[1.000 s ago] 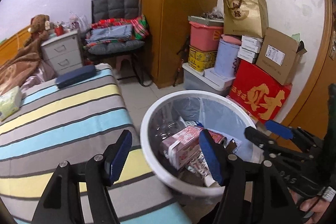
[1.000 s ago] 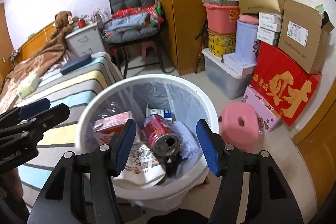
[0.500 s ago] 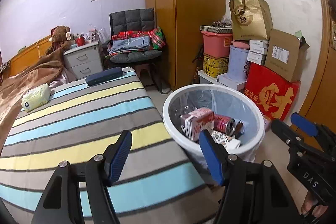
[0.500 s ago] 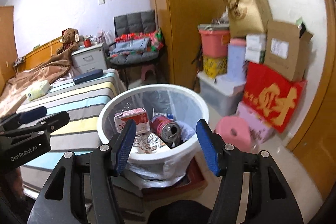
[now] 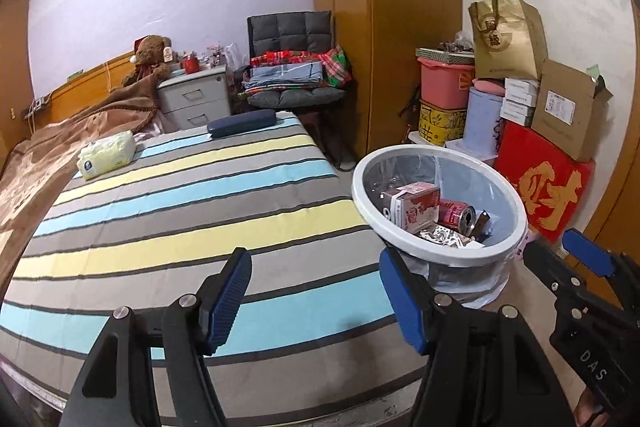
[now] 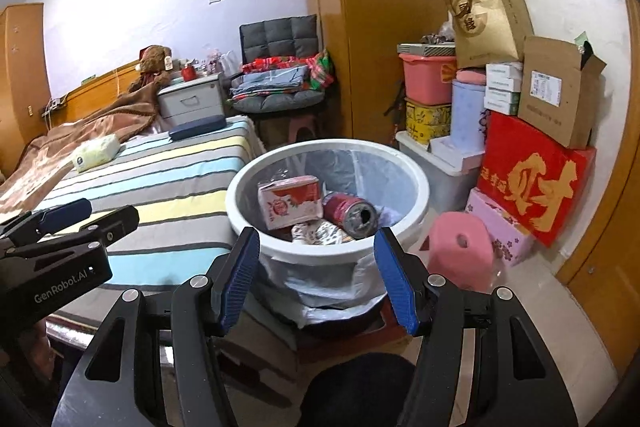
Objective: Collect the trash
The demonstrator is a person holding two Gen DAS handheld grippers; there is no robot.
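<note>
A white round trash bin [image 6: 244,205] with a clear liner stands beside the bed; it also shows in the left wrist view [image 5: 400,239]. Inside lie a red and white carton [image 6: 290,201], a red can [image 6: 352,213] and crumpled wrappers [image 6: 316,233]. My left gripper [image 5: 316,301] is open and empty above the striped bed [image 5: 180,211], left of the bin. My right gripper [image 6: 318,281] is open and empty, in front of the bin and above its near rim.
A pale tissue pack [image 5: 106,155] and a dark blue case [image 5: 242,123] lie on the bed. A pink stool [image 6: 460,251] stands right of the bin. Stacked boxes [image 6: 532,183], a wardrobe [image 6: 376,27], a chair [image 6: 280,83] and a nightstand [image 6: 190,101] line the walls.
Both grippers have pulled back and up from the bin, so it looks smaller and farther. The left gripper now sits over the bed. Both stayed open.
</note>
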